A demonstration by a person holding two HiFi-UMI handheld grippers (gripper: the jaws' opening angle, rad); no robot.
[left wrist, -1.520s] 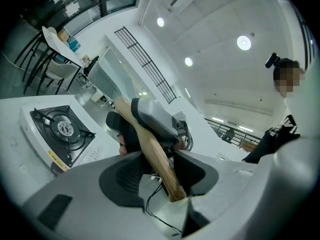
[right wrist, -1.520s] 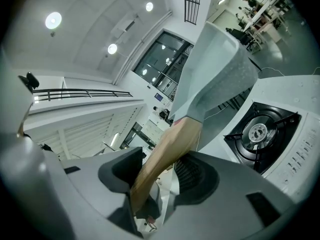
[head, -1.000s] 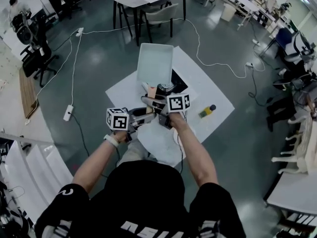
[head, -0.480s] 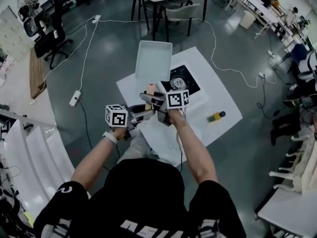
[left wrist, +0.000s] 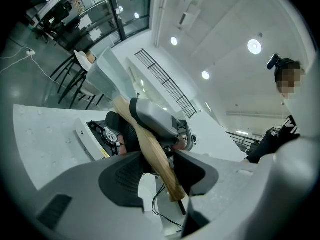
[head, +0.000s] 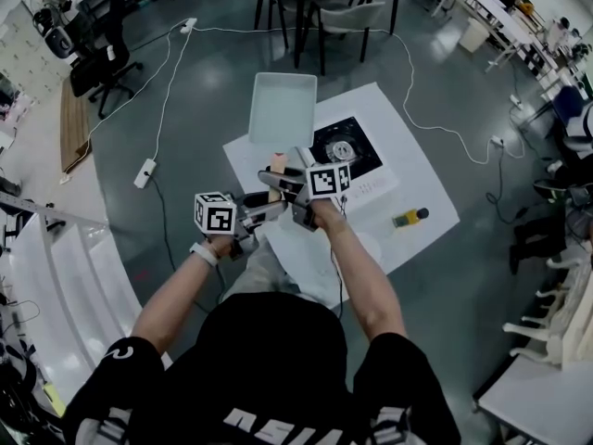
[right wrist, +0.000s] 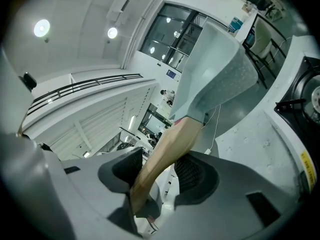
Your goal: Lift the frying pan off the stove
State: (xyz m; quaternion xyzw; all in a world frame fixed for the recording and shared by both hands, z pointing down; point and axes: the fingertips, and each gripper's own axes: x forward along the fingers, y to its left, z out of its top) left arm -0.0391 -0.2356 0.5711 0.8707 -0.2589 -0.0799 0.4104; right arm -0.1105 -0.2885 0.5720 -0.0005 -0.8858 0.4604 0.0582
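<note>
A square pale grey frying pan (head: 283, 108) with a wooden handle (head: 278, 164) hangs in the air, left of the black single-burner stove (head: 344, 146) on the floor sheet. Both grippers hold that handle. My right gripper (head: 283, 184) is shut on it nearer the pan, and my left gripper (head: 267, 214) is shut on its near end. In the right gripper view the handle (right wrist: 170, 151) runs up between the jaws of the right gripper (right wrist: 160, 176) to the pan (right wrist: 215, 69). In the left gripper view the handle (left wrist: 156, 154) crosses the left gripper (left wrist: 161, 173) at a slant.
The stove stands on a white sheet (head: 408, 179) spread on the grey floor. A yellow and black object (head: 409, 218) lies on the sheet to the right. A power strip (head: 145, 172) and cables run across the floor; a table and chair (head: 338, 7) stand beyond.
The pan, which overlapped the stove a second ago, now stands left of it with the burner fully uncovered. Both grippers kept their hold on the handle.
</note>
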